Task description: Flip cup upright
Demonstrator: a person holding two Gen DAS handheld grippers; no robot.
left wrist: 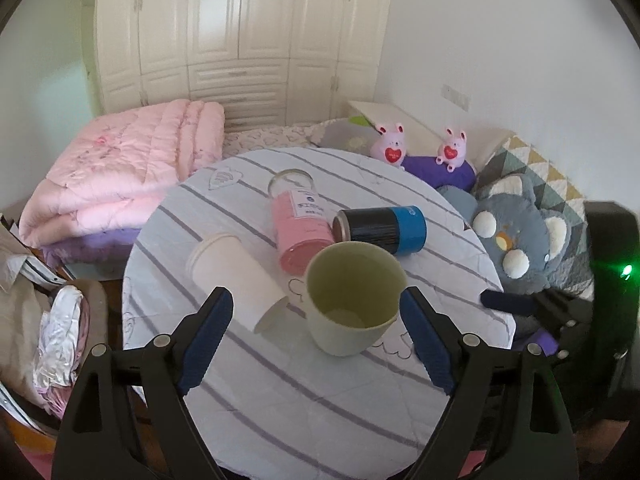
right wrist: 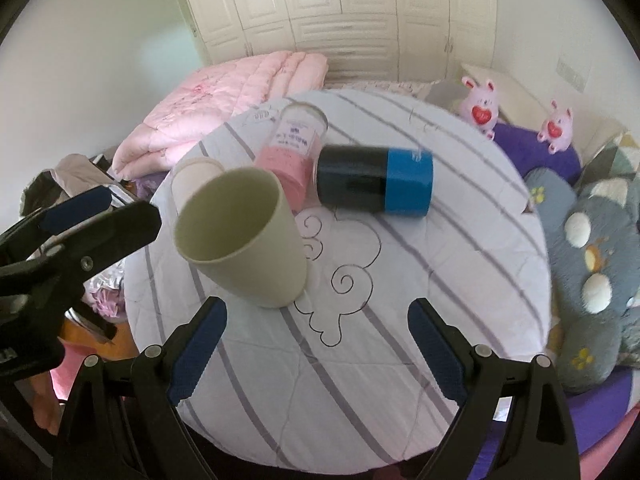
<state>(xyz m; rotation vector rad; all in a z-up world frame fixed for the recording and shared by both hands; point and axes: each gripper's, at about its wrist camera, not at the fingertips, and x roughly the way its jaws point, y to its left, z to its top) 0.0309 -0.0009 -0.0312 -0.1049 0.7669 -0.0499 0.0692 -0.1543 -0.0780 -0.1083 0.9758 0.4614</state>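
Note:
A pale green cup stands upright on the round striped table, its mouth up; it also shows in the right wrist view. A white cup lies on its side to its left. A pink bottle and a black and blue can lie on their sides behind it. My left gripper is open, its fingers either side of the green cup and apart from it. My right gripper is open and empty, just in front of the green cup.
A folded pink quilt lies on the bed behind the table. A grey plush toy and two pink bunny toys sit at the right. A pile of clothes is at the left. White wardrobes stand at the back.

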